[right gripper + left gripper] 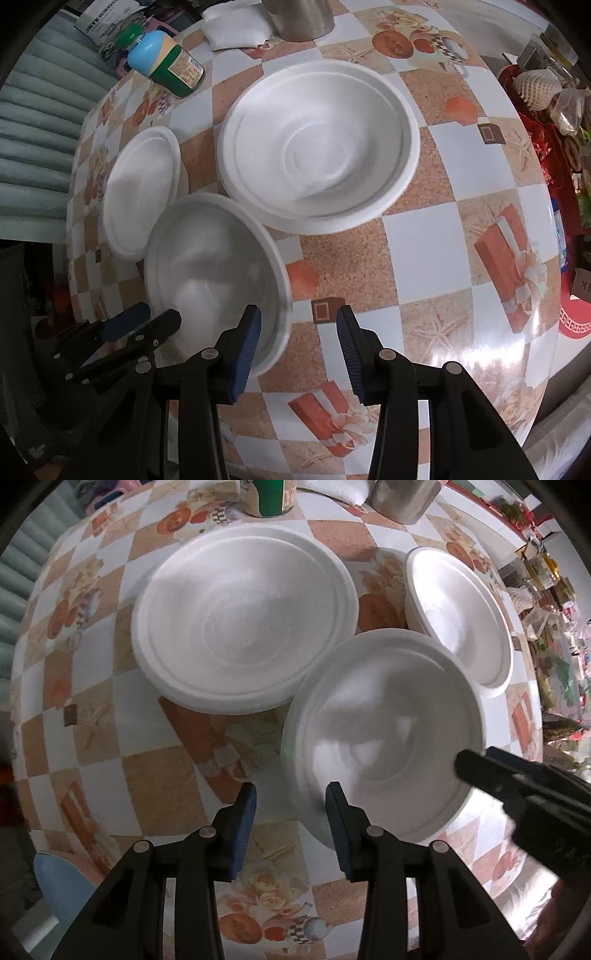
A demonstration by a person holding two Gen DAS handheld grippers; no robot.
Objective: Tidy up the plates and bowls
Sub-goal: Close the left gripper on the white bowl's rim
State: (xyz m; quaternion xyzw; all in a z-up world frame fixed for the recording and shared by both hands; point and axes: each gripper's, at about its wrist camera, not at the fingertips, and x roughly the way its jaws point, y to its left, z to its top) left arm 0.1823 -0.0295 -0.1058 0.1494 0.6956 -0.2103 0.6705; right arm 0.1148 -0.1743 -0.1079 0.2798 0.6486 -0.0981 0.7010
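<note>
Both tools, left tool [291, 808] and right tool [299, 332], straddle the near bowl [384, 734] rim at lower frame, unclenched, for a two-sided lift

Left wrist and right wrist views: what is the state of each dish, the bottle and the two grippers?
Near bowl: upright, empty, rim between the fingers of both grippers.
Plates: stacked, empty.
Far bowl: upright, empty, nested on another dish.
Bottle: standing, capped.
Left gripper: open.
Right gripper: open.
</note>
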